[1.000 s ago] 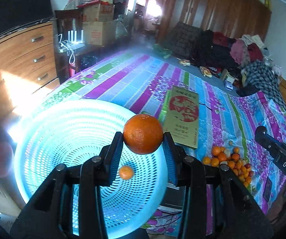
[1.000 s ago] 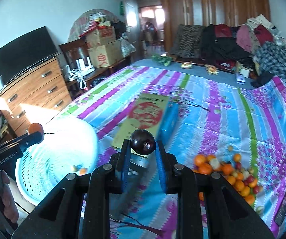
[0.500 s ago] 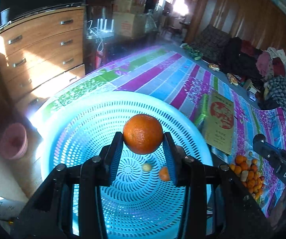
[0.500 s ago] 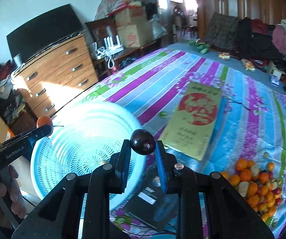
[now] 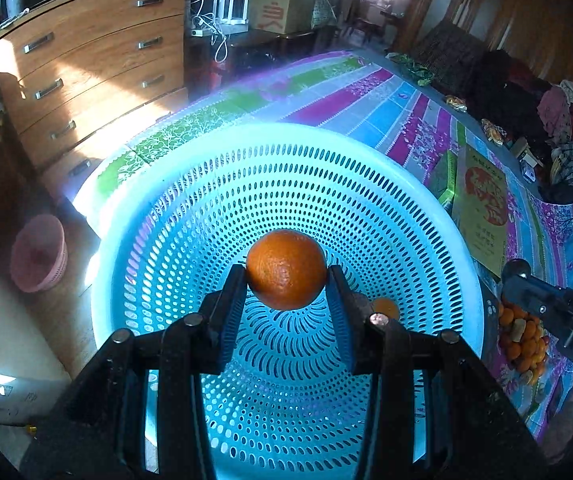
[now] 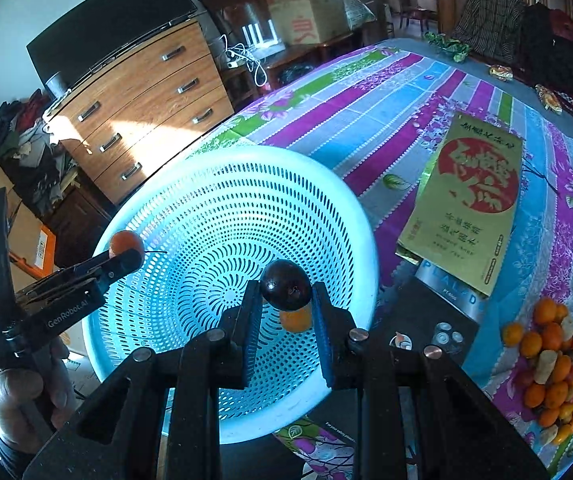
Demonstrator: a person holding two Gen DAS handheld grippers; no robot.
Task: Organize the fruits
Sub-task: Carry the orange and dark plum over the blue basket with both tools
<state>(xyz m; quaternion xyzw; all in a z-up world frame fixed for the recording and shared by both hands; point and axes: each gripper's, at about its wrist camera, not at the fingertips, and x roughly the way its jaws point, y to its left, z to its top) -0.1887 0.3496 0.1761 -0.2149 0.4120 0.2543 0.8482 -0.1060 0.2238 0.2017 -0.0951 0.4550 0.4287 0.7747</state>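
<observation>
Your left gripper (image 5: pixel 286 276) has its two fingers (image 5: pixel 232 312) squeezed on a big orange (image 5: pixel 286 268). The orange sits right between the tips, up in the air over the blue basket (image 5: pixel 190 208). Past the fingers and below them is the holey bottom of the basket. A small orange fruit (image 5: pixel 384 306) lies in there, just behind your right-side finger.

Your right gripper (image 6: pixel 286 300) has its fingers (image 6: pixel 254 320) squeezed on a dark plum (image 6: pixel 285 290). The plum sits between the tips, over the near side of the same basket (image 6: pixel 326 184). Just under the plum, between the fingers, you can see the small orange fruit (image 6: pixel 296 320) on the basket's bottom.

In the right wrist view, your left gripper (image 6: pixel 124 254) is far off to the left of the fingers, with the big orange (image 6: pixel 125 242) at the basket's rim.

The basket rests on a striped bed cover (image 6: pixel 386 92). To the right of your right fingers lies a gold box (image 6: pixel 470 204), and further right and nearer, a pile of fruit (image 6: pixel 554 368) on the cover. A wooden dresser (image 6: pixel 138 100) stands past the basket, up and left.
</observation>
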